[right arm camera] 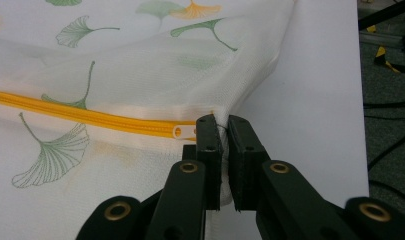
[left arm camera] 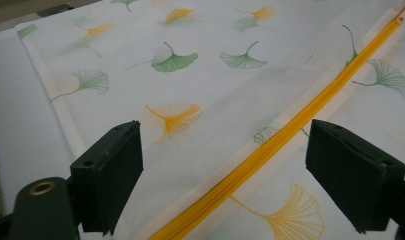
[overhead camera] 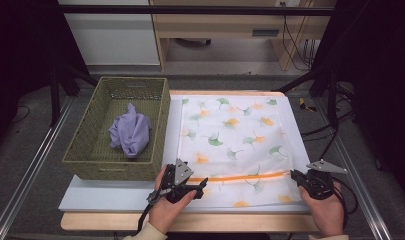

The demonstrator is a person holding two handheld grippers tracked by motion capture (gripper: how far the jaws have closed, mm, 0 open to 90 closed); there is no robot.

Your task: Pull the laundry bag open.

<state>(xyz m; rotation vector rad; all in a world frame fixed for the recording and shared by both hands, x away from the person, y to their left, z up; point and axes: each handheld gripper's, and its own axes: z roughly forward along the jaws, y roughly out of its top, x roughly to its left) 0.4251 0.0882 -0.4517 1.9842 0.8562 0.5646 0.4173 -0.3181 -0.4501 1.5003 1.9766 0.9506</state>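
Observation:
A white mesh bag [overhead camera: 235,135] printed with green and orange ginkgo leaves lies flat on the white board [overhead camera: 115,195]. An orange zipper [overhead camera: 245,176] runs across the bag near its front edge. My left gripper [overhead camera: 202,182] hovers over the zipper's left end with its jaws wide apart. In the left gripper view the zipper [left arm camera: 290,127] passes between the open pads [left arm camera: 115,170], which touch nothing. My right gripper [right arm camera: 224,125] is shut on the bag's edge [right arm camera: 260,75] at the zipper's right end, just past the zipper pull [right arm camera: 182,132], and the fabric bunches up there.
A woven olive basket [overhead camera: 85,150] stands left of the bag and holds a crumpled lilac cloth [overhead camera: 131,131]. The board's right edge [right arm camera: 357,100] is close to my right gripper. Cables [overhead camera: 330,135] and metal frame rails [overhead camera: 30,170] flank the table.

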